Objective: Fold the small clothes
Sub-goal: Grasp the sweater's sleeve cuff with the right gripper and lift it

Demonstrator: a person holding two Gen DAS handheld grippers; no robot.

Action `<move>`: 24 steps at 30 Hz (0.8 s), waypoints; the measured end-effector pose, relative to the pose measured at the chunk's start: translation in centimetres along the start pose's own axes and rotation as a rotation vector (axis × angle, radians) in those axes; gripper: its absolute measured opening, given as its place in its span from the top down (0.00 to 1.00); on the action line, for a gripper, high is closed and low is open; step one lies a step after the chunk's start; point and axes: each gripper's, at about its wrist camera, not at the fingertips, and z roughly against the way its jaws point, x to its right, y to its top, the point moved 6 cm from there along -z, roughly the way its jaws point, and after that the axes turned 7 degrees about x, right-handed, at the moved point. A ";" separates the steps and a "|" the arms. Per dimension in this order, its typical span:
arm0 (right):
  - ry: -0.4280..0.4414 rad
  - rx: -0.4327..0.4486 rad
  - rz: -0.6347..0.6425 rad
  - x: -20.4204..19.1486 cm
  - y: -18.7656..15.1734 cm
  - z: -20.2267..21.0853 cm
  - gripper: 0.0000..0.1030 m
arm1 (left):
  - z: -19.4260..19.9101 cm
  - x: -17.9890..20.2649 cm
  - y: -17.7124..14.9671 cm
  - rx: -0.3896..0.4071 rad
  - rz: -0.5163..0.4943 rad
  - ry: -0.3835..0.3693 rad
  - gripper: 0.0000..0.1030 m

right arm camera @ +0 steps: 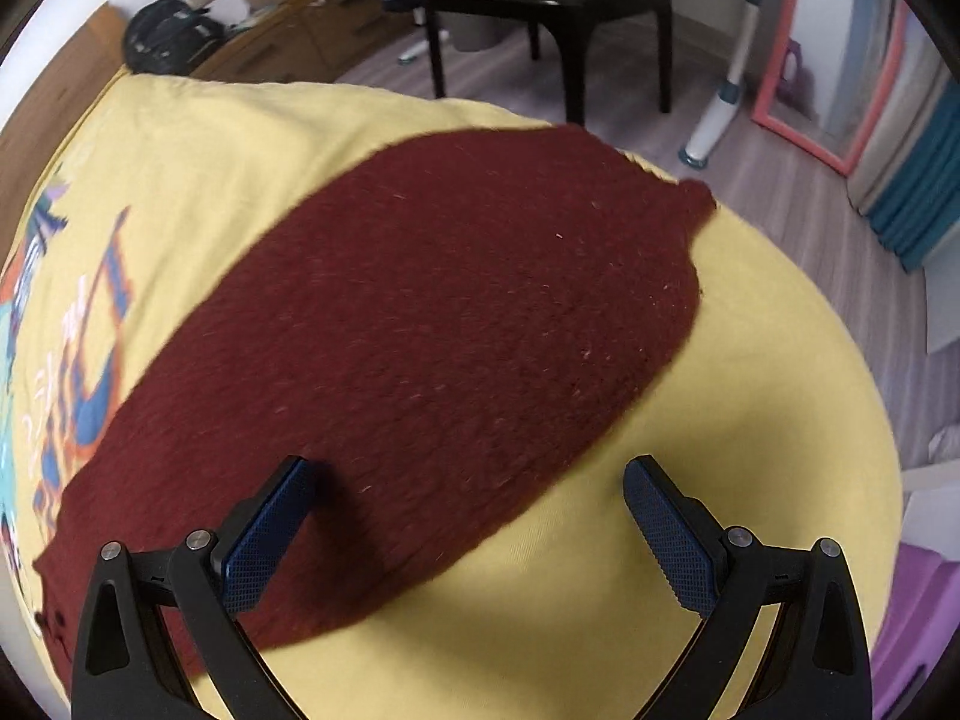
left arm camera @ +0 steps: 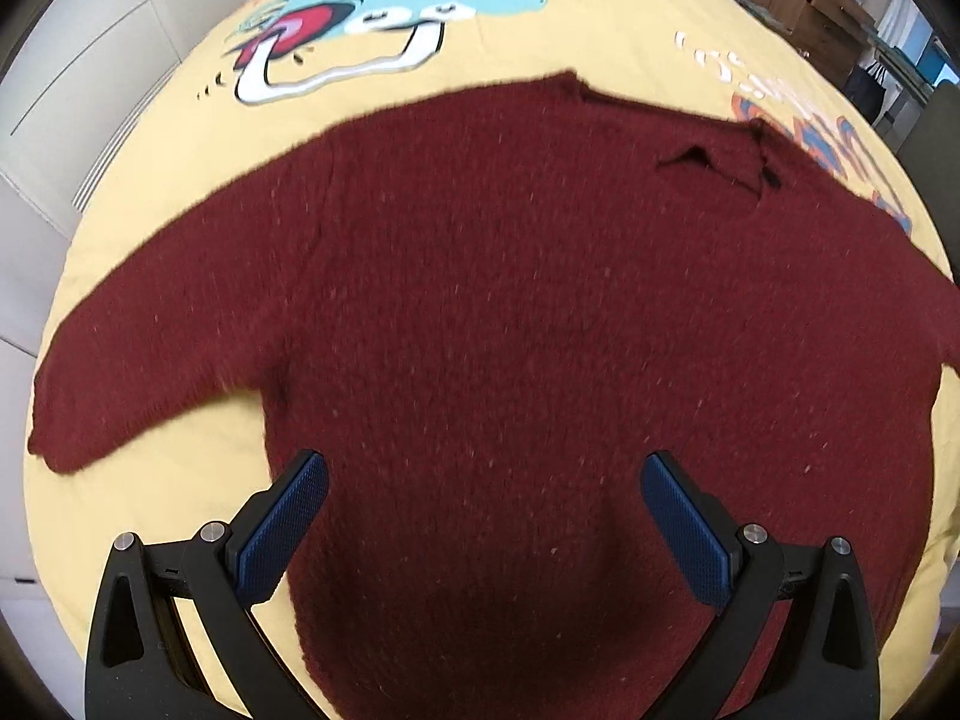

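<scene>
A dark red, fuzzy knitted sweater (left arm camera: 510,312) lies spread flat on a pale yellow bedcover printed with bright cartoon figures (left arm camera: 372,18), its body toward the camera and its neckline (left arm camera: 714,162) toward the far side. In the left wrist view one sleeve (left arm camera: 138,372) stretches out flat to the left, and the left gripper (left arm camera: 485,474) hangs above the lower body of the garment with its black arms and blue ribbed pads (left arm camera: 282,534) spread wide, gripping nothing. In the right wrist view the other sleeve (right arm camera: 456,348) runs diagonally across the yellow cover (right arm camera: 750,480) toward the bed's far edge. The right gripper (right arm camera: 467,480) is likewise wide apart and empty, its left pad (right arm camera: 264,540) over the knit and its right pad over bare cover just beside the sleeve's edge. Beyond the bed stand a black chair (right arm camera: 540,0) and a pink-framed mirror (right arm camera: 834,60) on a wooden floor.
</scene>
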 end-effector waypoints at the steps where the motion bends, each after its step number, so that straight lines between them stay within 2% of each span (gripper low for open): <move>1: -0.009 0.004 -0.002 0.2 0.3 -0.4 0.01 | -0.1 -0.1 -0.2 -0.006 -0.002 0.005 0.01; 4: -0.029 0.007 -0.012 0.0 1.4 -0.9 0.04 | -0.4 -0.4 -0.6 -0.018 0.004 0.008 0.01; 6: -0.034 -0.007 -0.019 -0.1 2.0 -1.3 0.16 | -0.4 -0.5 -0.7 -0.018 0.000 0.010 0.01; 7: -0.033 -0.020 -0.017 -0.3 2.2 -1.5 0.32 | -0.4 -0.6 -0.7 -0.015 -0.003 0.013 0.01; 8: -0.027 -0.024 -0.008 -0.6 2.3 -1.5 0.60 | -0.4 -0.6 -0.6 -0.013 -0.005 0.016 0.01; 10: 0.032 -0.037 -0.003 -1.7 2.7 -1.1 0.88 | -0.4 -0.8 -0.7 -0.009 -0.008 0.019 0.01; 14: 0.038 0.014 0.155 -4.8 3.1 1.8 0.88 | -0.4 -0.7 -0.7 -0.011 -0.006 0.003 0.01; 20: 0.208 0.141 0.354 -12.3 1.2 10.9 0.88 | 0.8 -1.3 -0.8 0.020 0.005 -0.001 0.01; 24: 0.298 0.207 0.432 -17.8 -0.9 16.2 0.88 | 1.1 -1.7 -0.7 0.025 0.018 -0.020 0.01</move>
